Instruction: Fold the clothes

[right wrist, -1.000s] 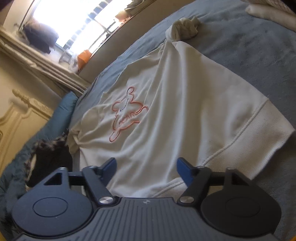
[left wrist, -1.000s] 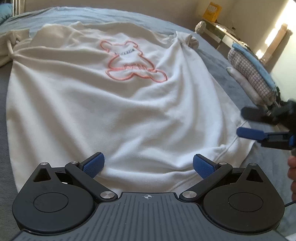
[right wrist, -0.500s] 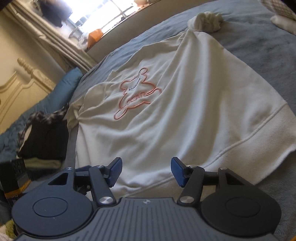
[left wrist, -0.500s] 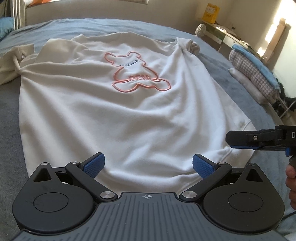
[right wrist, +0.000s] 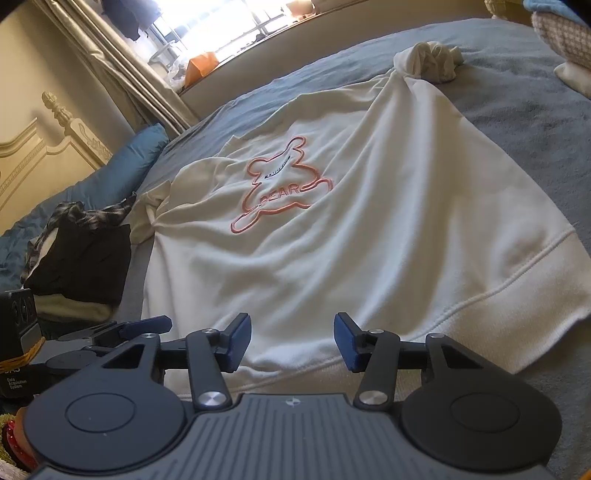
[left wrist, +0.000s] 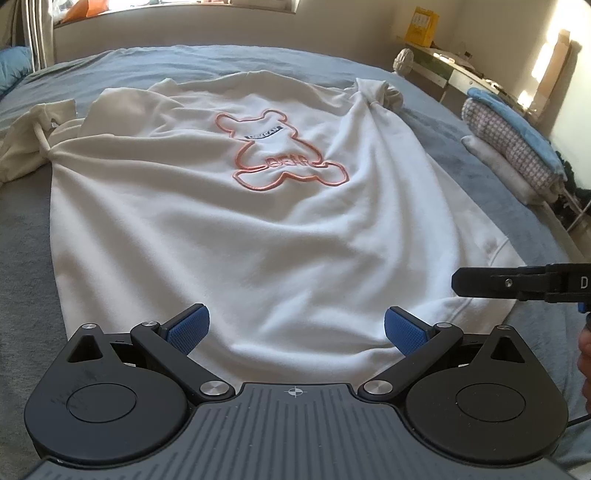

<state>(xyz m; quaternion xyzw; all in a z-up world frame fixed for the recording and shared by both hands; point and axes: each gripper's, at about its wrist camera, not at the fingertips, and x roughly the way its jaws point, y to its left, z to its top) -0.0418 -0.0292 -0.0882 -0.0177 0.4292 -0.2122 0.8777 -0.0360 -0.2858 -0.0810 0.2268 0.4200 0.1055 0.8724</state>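
Observation:
A white sweatshirt (left wrist: 258, 229) with an orange bear outline lies spread front-up on the grey-blue bed (left wrist: 22, 258); both sleeves are bunched at its far corners. My left gripper (left wrist: 295, 328) hovers open over the near hem, its blue pads wide apart with cloth below them. My right gripper (right wrist: 291, 341) stands over the hem's right part of the sweatshirt (right wrist: 332, 240); its jaws are closing, hem cloth lies between them, and the pads do not press on it. In the left wrist view the right gripper (left wrist: 460, 286) shows edge-on at the right.
A stack of folded clothes (left wrist: 517, 158) lies at the bed's right edge. A dark clothes pile (right wrist: 81, 258) and a blue pillow (right wrist: 122, 173) sit to the left by the headboard. A shelf with a yellow box (left wrist: 421, 22) is at the back right.
My right gripper has rolled level and shifted over the hem, and its jaws have narrowed. The left gripper has stayed put and open.

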